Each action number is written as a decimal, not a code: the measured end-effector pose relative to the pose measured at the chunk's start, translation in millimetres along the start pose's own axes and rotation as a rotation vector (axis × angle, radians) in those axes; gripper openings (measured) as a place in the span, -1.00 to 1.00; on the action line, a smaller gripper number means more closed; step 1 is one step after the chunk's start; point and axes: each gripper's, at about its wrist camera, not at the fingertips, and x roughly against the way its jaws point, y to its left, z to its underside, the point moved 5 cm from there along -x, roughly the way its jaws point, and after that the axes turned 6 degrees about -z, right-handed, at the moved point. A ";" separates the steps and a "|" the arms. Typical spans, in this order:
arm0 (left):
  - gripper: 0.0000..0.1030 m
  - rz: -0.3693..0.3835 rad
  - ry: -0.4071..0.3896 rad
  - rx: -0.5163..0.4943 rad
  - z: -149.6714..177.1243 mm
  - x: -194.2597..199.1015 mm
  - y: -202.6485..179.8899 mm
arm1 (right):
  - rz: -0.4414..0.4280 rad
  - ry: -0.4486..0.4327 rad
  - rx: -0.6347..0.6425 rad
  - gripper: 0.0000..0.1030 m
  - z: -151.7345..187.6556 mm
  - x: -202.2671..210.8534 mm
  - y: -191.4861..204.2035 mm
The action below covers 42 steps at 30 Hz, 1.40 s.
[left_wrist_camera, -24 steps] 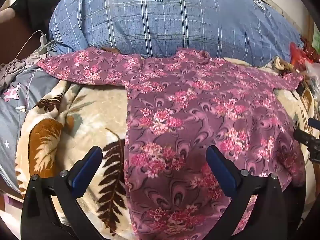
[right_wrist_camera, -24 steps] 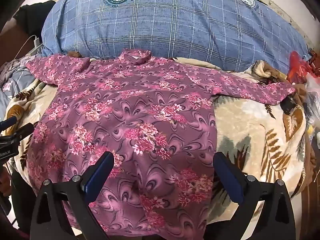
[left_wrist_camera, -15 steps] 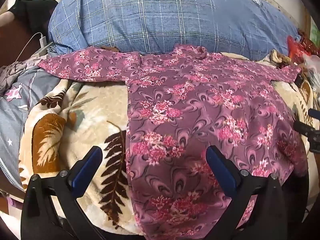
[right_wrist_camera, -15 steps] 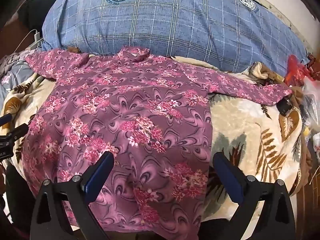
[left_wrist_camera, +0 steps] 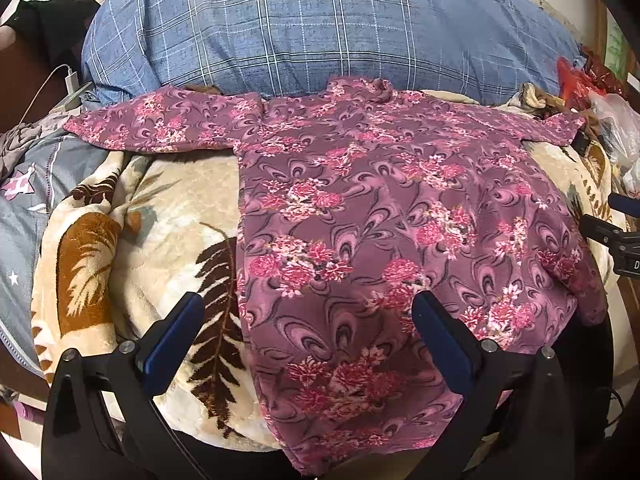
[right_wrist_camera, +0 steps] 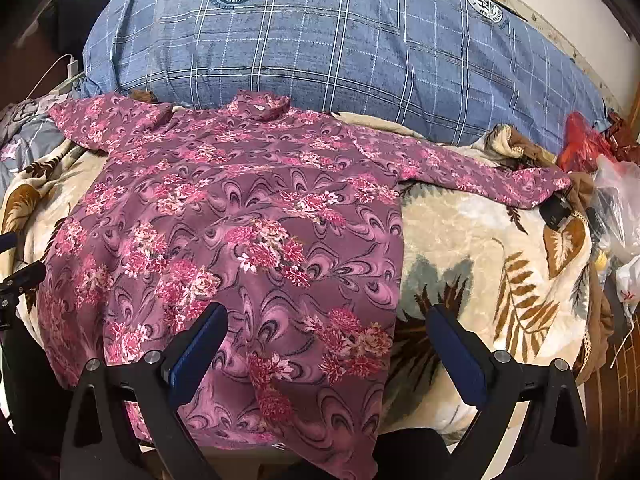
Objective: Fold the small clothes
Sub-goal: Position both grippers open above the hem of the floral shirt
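Observation:
A purple floral long-sleeved shirt (left_wrist_camera: 380, 216) lies spread flat on the bed, collar toward the pillow, both sleeves stretched out sideways. It also shows in the right wrist view (right_wrist_camera: 240, 232). My left gripper (left_wrist_camera: 308, 312) is open and empty, above the shirt's lower left edge. My right gripper (right_wrist_camera: 326, 324) is open and empty, above the shirt's lower right edge. The hem hangs over the bed's near edge.
A cream blanket with brown leaf print (left_wrist_camera: 152, 220) covers the bed. A large blue plaid pillow (left_wrist_camera: 320, 32) lies behind the shirt. Red and clear plastic bags (right_wrist_camera: 600, 168) sit at the right. A white charger and cable (left_wrist_camera: 70, 80) lie at the left.
Both grippers have pulled back and risen slightly, so the shirt sits farther off and its hem shows. The shirt has not moved. Both grippers stay open.

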 end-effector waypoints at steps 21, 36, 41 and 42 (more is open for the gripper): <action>1.00 0.019 -0.025 -0.037 -2.4 12.7 -18.0 | -0.011 -0.049 -0.010 0.94 4.4 11.9 -8.4; 1.00 0.022 -0.016 -0.043 -2.8 9.5 -23.5 | 0.000 -0.047 -0.025 0.94 3.4 10.9 -17.1; 1.00 0.026 -0.013 -0.045 -2.7 7.4 -25.0 | 0.001 -0.054 -0.022 0.94 1.0 12.6 -18.1; 1.00 0.026 -0.011 -0.045 -2.5 6.9 -25.6 | 0.002 -0.054 -0.020 0.94 1.1 12.6 -18.5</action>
